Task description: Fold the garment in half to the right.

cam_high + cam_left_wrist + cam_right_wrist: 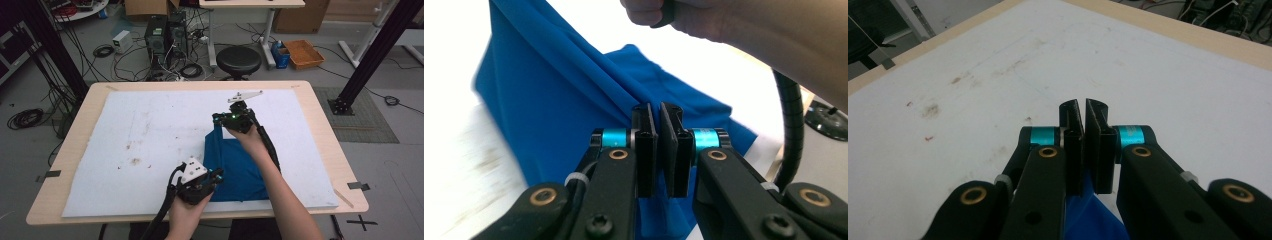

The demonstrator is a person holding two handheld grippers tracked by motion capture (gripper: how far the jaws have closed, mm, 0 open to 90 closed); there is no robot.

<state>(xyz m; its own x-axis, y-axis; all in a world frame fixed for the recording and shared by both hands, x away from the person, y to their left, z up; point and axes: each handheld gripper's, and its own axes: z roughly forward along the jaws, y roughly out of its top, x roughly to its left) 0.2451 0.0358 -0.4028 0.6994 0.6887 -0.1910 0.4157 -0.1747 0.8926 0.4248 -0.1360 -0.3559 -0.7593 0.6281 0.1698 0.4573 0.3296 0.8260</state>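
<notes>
Left gripper [216,176] at near edge, right gripper [223,121] farther: both clenched on the soft blue folded cloth [235,165], near-right on white mat [150,135]. Mid-fold judged; next carry pinched edges across evenly.

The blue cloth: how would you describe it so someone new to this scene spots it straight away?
On the wooden table lies a white mat with brownish stains. The blue cloth sits on the mat's near right part, pinched between the left gripper and right gripper. It is the mat's one coloured, soft thing.
</notes>
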